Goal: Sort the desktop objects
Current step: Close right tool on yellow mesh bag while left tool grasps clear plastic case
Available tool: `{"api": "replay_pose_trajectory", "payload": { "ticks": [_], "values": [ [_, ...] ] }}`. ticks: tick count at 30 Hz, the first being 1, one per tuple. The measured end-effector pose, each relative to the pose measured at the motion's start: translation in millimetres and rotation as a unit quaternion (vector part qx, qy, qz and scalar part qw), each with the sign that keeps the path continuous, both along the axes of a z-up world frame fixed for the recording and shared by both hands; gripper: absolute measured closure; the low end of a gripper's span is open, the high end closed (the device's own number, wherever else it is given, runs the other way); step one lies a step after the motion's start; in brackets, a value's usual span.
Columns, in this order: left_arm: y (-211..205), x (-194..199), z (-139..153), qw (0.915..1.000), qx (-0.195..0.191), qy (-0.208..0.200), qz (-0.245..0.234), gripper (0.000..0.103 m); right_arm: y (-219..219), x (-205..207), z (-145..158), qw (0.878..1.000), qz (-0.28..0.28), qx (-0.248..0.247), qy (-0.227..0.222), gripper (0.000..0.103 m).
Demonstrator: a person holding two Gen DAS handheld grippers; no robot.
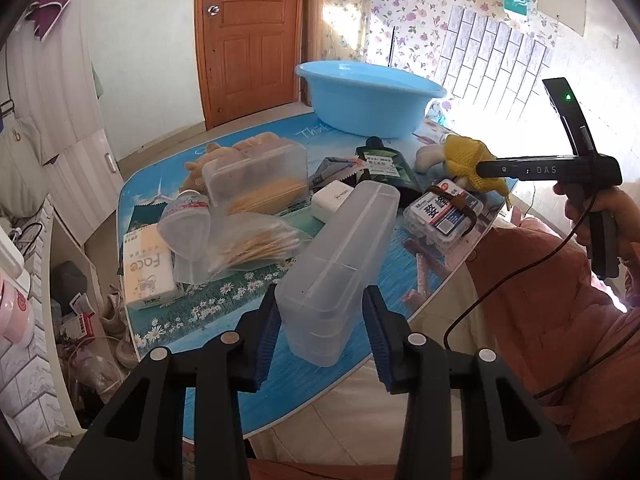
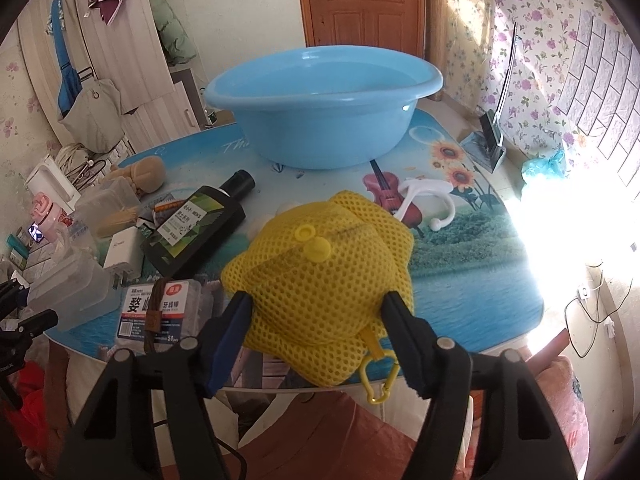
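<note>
A long translucent plastic box [image 1: 344, 240] slants up over the near table edge, and my left gripper [image 1: 322, 320] is shut on its near end, blue pads pressing both sides. In the right wrist view a yellow mesh bag [image 2: 320, 264] with a yellow clip hangs between the fingers of my right gripper [image 2: 318, 320], which is shut on it just above the table's front edge. From the left wrist view the same yellow mesh bag [image 1: 468, 156] shows at the tip of the right gripper, held by a person's hand [image 1: 600, 208]. A blue basin [image 2: 320, 132] stands at the back of the table.
The left half of the table is crowded: a black bottle [image 2: 196, 224], a floss pick box [image 2: 160, 312], a white charger [image 1: 332, 200], a bag of cotton swabs [image 1: 256, 244], a tissue pack [image 1: 146, 268], a clear tub [image 1: 256, 180]. A white hook [image 2: 428, 200] lies at the right.
</note>
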State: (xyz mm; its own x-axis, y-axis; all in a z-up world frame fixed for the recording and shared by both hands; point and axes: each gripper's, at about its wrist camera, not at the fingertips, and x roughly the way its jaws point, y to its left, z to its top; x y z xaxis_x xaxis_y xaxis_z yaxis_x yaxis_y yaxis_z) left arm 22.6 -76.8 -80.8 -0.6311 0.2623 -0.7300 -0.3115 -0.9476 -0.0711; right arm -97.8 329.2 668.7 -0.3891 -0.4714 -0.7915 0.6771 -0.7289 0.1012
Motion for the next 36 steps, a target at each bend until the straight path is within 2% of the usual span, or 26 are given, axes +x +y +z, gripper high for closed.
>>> {"api": "replay_pose_trajectory", "payload": {
  "ticks": [2,8,11,15,23,24,25,28,36],
  "values": [
    [4,1,1,1.0,-0.005,-0.001,-0.002,0.064,1,1,3,1.0,0.0,-0.005,0.004,0.057],
    [13,0,-9,0.9996,-0.022,-0.015,0.0,0.064,0,4,4,1.0,0.011,-0.002,0.005,0.058],
    [14,-2,-11,0.9996,-0.019,-0.019,0.003,0.064,-1,6,4,1.0,0.016,0.001,0.006,0.053],
    [15,-6,-14,0.9996,-0.019,-0.023,0.001,0.064,-6,6,0,0.999,0.017,0.026,0.021,0.031],
    [24,-12,-32,0.9989,-0.018,-0.042,-0.005,0.064,-8,4,-11,0.999,0.026,0.021,0.005,0.026],
    [24,-12,-32,0.9989,-0.016,-0.043,-0.004,0.065,-8,3,-11,0.999,0.027,0.018,0.002,0.026],
    [24,-11,-31,0.9991,-0.012,-0.041,-0.003,0.065,-6,3,-11,1.0,0.029,0.011,-0.001,0.034],
    [22,-7,-23,0.9995,0.006,-0.031,0.0,0.066,-2,2,-8,0.999,0.032,-0.002,-0.004,0.047],
    [18,-1,9,0.9996,0.024,-0.001,0.014,0.072,1,6,7,0.999,0.032,-0.03,0.007,0.049]
  ]
}}
